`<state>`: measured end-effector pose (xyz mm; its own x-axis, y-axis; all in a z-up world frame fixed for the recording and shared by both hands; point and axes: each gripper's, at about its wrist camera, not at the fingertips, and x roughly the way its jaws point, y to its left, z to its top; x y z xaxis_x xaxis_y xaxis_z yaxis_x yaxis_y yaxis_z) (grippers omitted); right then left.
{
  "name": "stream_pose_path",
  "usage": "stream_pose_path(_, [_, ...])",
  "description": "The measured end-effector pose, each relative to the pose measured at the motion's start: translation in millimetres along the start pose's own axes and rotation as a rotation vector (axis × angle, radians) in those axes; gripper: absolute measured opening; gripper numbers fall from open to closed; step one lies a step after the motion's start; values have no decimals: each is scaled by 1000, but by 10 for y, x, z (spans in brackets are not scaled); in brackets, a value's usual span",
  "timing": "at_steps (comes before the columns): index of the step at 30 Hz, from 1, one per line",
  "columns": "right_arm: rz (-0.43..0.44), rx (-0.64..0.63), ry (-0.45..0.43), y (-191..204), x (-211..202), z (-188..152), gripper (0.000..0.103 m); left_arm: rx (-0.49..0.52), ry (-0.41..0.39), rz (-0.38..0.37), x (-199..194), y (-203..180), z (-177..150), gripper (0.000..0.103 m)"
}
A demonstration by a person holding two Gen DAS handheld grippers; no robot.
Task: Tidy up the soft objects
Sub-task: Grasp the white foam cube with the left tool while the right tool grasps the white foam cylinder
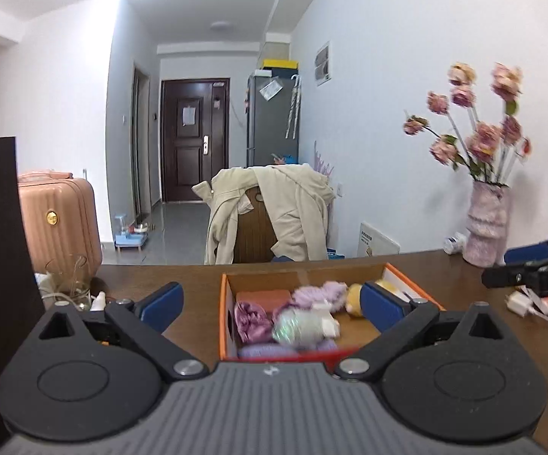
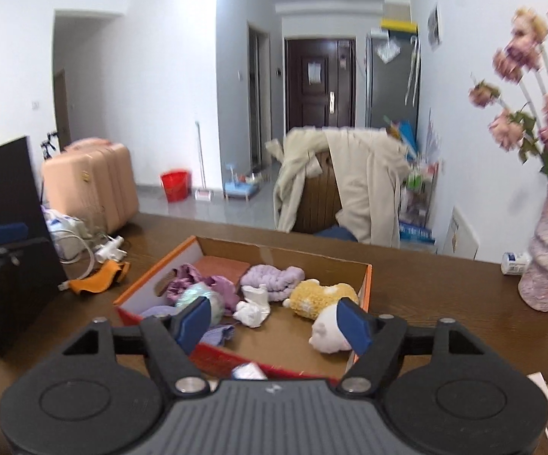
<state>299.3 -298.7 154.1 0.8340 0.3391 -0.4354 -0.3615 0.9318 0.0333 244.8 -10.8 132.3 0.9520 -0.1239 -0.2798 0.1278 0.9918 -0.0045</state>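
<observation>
Both claws, left [image 1: 272, 301] and right [image 2: 272, 320], are spread empty; only the right view shows the white plush [image 2: 327, 331] in the box [image 2: 368, 284].

Both grippers, left [image 1: 270, 305] and right [image 2: 275, 320], are showing black arms, blue pads [image 1: 162, 301], 2 silver screws, ribbed grey bodies.

Left wrist view: taken from just above the surface [image 1: 198, 276], low and close behind the orange box [image 1: 223, 314], facing the far door [image 1: 194, 140].
Right wrist view: taken higher and further right, angled down into the box [image 2: 366, 284].
Shared: box, draped chair [image 2: 319, 189], door, flower vase [image 1: 486, 223].
</observation>
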Motion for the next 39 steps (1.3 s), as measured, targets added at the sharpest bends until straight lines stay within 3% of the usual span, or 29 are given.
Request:
stream_pose_path(4, [33, -2, -34, 207, -298, -420, 82, -16, 9, -15, -282, -122, -286, 103])
stream_pose_path(9, [-22, 25, -43, 396, -572, -898, 83, 3, 20, -17, -602, -244, -607, 103])
stream_pose_path(18, [5, 100, -114, 627, -875, -1403, 87, -14, 49, -30, -796, -263, -987, 103])
stream_pose_path(27, [-16, 95, -57, 638, -694, -1484, 87, -69, 103, -66, -553, -290, -1085, 103])
stream_pose_path(39, [-9, 105, 26, 432, -50, -1357, 83, -52, 218, -61, 305, -306, -1071, 102])
